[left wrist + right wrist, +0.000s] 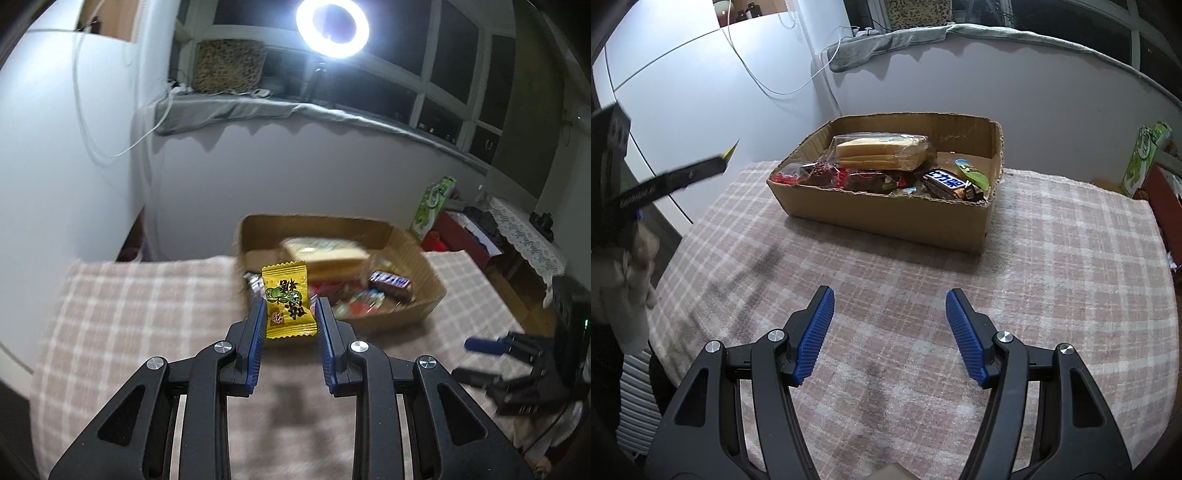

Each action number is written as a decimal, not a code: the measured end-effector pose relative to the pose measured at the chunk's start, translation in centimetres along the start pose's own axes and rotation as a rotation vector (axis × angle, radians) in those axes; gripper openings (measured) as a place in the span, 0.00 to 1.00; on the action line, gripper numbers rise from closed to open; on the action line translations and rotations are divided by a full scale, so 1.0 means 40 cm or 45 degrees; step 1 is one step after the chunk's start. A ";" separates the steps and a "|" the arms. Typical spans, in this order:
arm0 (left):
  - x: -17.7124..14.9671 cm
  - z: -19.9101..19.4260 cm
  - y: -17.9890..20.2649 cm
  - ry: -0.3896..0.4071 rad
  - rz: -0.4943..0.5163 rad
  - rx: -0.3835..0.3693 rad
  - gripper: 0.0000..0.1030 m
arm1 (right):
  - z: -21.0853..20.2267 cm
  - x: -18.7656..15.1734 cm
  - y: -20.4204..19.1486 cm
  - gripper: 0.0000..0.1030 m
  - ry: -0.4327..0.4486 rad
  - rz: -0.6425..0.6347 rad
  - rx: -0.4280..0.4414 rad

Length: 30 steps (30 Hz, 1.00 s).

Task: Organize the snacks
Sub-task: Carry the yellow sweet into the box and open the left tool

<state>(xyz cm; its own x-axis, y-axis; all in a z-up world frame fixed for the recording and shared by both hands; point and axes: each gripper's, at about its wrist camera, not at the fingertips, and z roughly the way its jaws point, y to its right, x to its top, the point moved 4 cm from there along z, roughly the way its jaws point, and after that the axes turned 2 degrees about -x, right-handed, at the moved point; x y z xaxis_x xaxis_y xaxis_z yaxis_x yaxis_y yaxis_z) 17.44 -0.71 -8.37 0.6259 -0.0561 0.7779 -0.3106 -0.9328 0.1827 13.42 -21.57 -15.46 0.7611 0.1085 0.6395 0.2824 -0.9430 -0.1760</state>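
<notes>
Left hand-held gripper (290, 314) clamped on yellow candy (287, 303), box (421, 254) at one o'clock, near. Right hand-held gripper (889, 334) apart, empty, farther off.

the left gripper (290, 314) was raised off the surface and angled downward, its two blue-padded fingers (257, 332) drawn close and pinching a small yellow packet (287, 301) between the pads. seen from the right wrist view it reached in from the left edge as a dark, blurred bar. the right gripper (890, 314) was tipped downward, its blue pads (816, 332) spread well apart with nothing between them. from the left wrist view it sat low at the right edge.
</notes>
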 end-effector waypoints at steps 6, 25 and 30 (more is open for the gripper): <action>0.042 0.058 0.067 -0.001 0.070 -0.025 0.24 | -0.015 -0.001 0.014 0.64 0.018 0.018 -0.012; 0.051 0.208 0.115 -0.098 0.086 -0.045 0.24 | 0.009 0.001 0.080 0.64 -0.001 0.080 -0.043; 0.055 0.207 0.113 -0.095 0.079 -0.039 0.24 | 0.014 0.000 0.079 0.64 -0.003 0.080 -0.042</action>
<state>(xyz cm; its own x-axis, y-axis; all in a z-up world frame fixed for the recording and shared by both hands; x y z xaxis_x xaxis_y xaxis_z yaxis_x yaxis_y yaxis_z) 23.34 -8.02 -10.81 0.6561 -0.1410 0.7414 -0.3716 -0.9154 0.1548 14.62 -24.38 -16.45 0.7779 0.0497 0.6264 0.2149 -0.9578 -0.1910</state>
